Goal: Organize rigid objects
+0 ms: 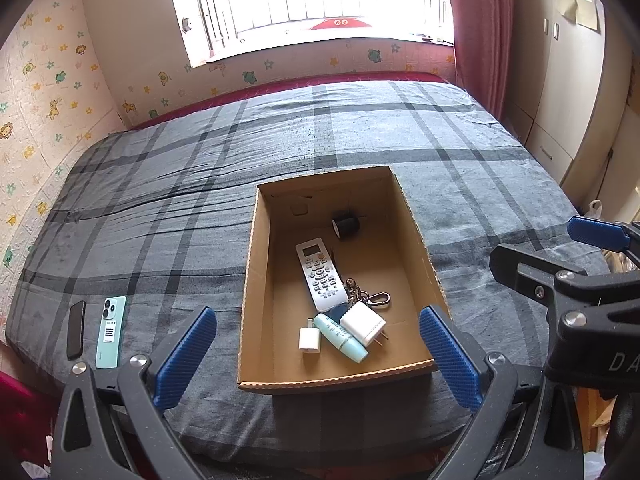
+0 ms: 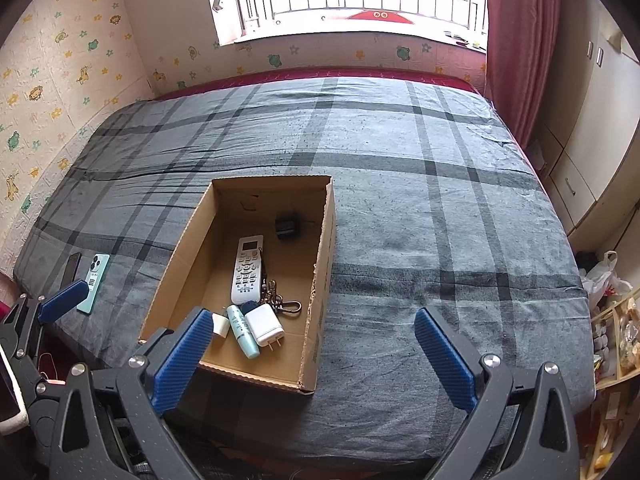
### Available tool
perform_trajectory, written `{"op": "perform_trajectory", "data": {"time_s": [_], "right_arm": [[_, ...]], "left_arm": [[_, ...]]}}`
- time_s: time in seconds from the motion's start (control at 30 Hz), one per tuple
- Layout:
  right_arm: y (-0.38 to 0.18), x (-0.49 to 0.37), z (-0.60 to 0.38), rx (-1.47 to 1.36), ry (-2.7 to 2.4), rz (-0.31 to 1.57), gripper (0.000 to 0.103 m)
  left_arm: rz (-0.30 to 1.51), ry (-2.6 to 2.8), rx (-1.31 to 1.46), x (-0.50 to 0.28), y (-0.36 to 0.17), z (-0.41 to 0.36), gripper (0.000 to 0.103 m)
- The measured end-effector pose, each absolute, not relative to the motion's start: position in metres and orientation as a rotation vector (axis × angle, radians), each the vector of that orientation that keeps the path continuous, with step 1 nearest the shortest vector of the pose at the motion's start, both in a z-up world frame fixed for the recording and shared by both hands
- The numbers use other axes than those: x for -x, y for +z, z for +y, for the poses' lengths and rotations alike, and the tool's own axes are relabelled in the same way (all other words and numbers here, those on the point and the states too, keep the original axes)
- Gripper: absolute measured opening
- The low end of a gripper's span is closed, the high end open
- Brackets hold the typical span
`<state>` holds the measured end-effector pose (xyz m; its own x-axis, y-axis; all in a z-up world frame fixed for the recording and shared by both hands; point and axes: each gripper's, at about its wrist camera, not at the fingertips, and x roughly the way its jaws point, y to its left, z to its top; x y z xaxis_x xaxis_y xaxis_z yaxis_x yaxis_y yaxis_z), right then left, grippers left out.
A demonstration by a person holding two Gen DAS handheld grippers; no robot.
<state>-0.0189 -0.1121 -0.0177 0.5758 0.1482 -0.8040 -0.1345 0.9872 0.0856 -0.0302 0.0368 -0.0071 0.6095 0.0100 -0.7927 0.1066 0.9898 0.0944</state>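
- An open brown cardboard box (image 1: 256, 280) sits on the grey plaid bedspread (image 1: 160, 208), straight ahead of the left tongs (image 1: 316, 354) and ahead-left of the right tongs (image 2: 316, 354).
- Inside the box lie a white remote control with grey buttons (image 1: 320, 276), a small black cylindrical object (image 1: 346, 227) at the far end, a metal key bunch with a clip (image 1: 368, 296), a large white plug charger (image 1: 363, 323), a pale teal plastic tube (image 1: 340, 337) and a small white cube adapter (image 1: 309, 339).
- The charger, tube and adapter crowd the near end of the box, closest to the left tongs; the tube touches both the charger and the adapter.
- Two items lie outside the box, far left of the left tongs: a mint-green smartphone lying face down (image 1: 111, 332) and, just beside it, a slim black phone (image 1: 76, 330).
- Both tongs stand wide apart with nothing between their blue pads (image 1: 184, 360).
- The right tongs hover over bare bedspread right of the box.
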Motion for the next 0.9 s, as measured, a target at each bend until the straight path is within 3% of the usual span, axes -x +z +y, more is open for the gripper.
{"op": "perform_trajectory", "data": {"time_s": [0.9], "right_arm": [[-0.026, 0.009, -0.113, -0.012, 0.17, 0.962, 0.103]], "left_arm": [[0.926, -0.068, -0.126, 0.021, -0.013, 0.037, 0.103]]}}
